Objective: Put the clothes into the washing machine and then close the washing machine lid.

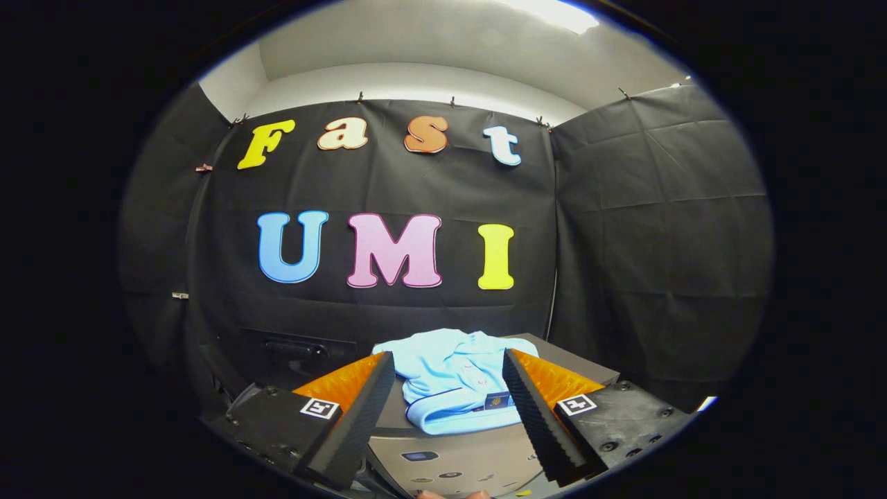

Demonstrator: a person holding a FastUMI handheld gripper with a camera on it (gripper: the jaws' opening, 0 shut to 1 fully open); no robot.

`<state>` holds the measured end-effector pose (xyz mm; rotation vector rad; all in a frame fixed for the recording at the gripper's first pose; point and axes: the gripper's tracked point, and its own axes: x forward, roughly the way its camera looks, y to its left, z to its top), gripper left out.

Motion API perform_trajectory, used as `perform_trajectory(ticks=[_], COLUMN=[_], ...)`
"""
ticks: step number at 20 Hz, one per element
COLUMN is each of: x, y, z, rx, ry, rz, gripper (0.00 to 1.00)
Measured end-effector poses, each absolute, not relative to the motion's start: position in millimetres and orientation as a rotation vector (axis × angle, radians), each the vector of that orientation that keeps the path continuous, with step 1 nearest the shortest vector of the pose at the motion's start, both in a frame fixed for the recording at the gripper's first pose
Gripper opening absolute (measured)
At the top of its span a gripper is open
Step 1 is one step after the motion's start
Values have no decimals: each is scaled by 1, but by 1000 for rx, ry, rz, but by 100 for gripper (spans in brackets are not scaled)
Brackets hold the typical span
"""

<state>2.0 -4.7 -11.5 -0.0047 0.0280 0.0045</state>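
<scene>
Black cloth hung all around the booth, with a pale ceiling and a bright light above it. Low down stood the washer (pixel 450 461), a grey box with a flat top and some small buttons on its front edge.

On that flat top lay the clothes (pixel 454 381), a light blue bundle folded into a soft pile. It had a dark trim line along one edge and a small dark tag near the front. It sat on the closed lid (pixel 554 357), not inside the washer.

The gripper (pixel 449 388) was held just above the front of the washer and pointed at the pile. Its 2 black fingers (pixel 364 409) were spread wide apart, with orange sides and little square marks on them. The clothes were just ahead of the fingers and in line with the gap between them. I could not tell for sure if the fingers touched the cloth, but they did not look pressed on it. Nothing was being pinched.

So the job looked like it had barely begun. The clothes were not picked up yet. The lid looked shut, with the pile resting on it, so it would need to be opened first. After that, the clothes had to go in, and the lid had to be shut again. All of that seemed to be left.
</scene>
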Motion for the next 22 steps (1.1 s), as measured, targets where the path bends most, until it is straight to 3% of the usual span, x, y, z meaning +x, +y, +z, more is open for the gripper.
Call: perform_trajectory(ticks=[9,22], x=[11,95], y=[-9,-28], z=[-17,-60], rx=[-4,-13], ry=[49,309], rz=[36,138], gripper=[99,99])
